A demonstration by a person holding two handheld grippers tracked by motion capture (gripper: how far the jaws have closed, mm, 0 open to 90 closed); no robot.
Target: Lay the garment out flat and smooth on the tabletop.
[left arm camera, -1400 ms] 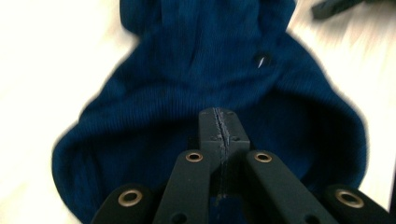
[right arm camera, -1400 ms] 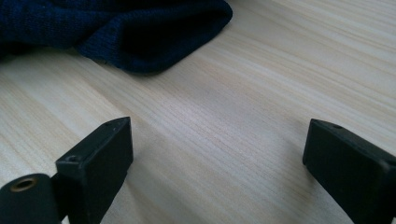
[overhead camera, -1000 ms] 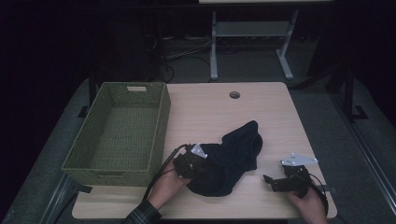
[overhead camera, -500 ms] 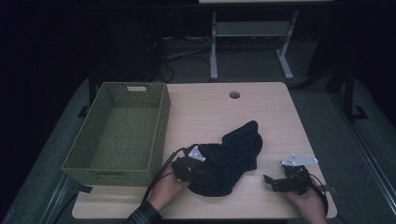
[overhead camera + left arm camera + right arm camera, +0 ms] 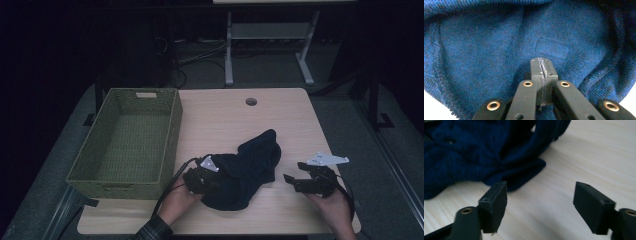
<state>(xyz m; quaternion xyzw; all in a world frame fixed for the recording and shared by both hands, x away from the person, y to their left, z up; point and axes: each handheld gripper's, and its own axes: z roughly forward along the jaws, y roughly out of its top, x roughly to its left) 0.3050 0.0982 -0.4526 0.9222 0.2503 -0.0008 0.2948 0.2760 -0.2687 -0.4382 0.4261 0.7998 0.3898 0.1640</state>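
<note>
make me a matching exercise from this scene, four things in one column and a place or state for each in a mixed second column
Things:
1. left gripper
2. right gripper
3. wicker basket
4. dark blue knit garment

States or places:
A. nothing in it, at the left side of the table
B. crumpled in a heap near the table's front edge
C. jaws apart over bare wood, nothing between them
D. jaws shut on blue knit fabric

Pairs: 1-D, 2-C, 3-A, 4-B
</note>
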